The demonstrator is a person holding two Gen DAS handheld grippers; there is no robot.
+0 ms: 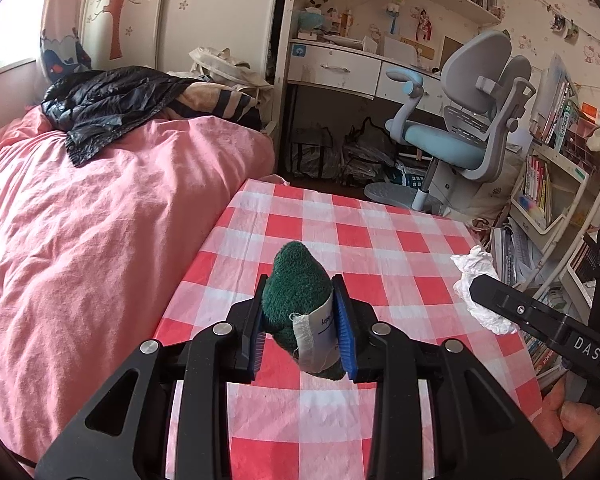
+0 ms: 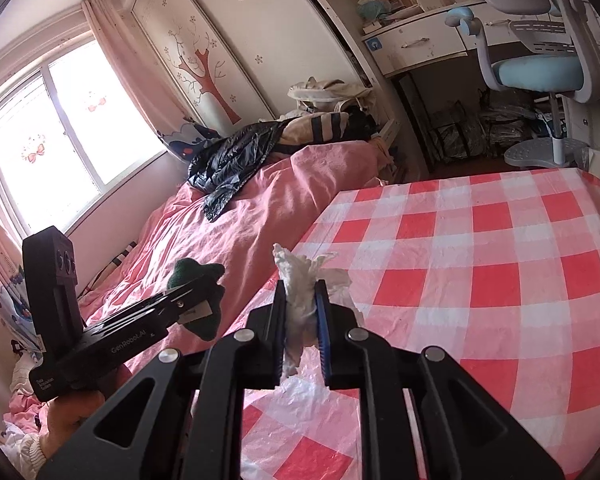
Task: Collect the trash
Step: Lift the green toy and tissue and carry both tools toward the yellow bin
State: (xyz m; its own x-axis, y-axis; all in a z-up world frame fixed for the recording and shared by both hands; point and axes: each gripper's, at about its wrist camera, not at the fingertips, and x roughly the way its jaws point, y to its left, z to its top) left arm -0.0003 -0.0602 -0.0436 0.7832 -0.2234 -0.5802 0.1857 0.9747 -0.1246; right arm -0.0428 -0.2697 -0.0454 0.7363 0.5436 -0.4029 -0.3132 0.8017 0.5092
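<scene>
Checked cloth in red and white covers the surface [image 1: 380,240], whose left edge runs close along a bed [image 1: 100,220] under a pink cover, just left of the left hand-held gripper [image 1: 304,312]. Ahead of both tools the cloth lies bare up to its far edge, and past that edge stand a blue-seated desk chair [image 1: 452,140] and a white desk [image 1: 340,68] with drawers. A black jacket [image 1: 112,104] lies on the far part of the bed. Bookshelves [image 1: 548,184] crowd the room to the right of the right hand-held gripper [image 2: 302,312]. The left hand-held gripper is clamped on a dark green plush item [image 1: 296,280] with a white label, held above the cloth. The right hand-held gripper is pinched tight on a crumpled white tissue [image 2: 300,292], lifted clear of the surface near its left edge. The 2 tools sit near each other, each held by a hand [image 1: 576,424] at its grip.
</scene>
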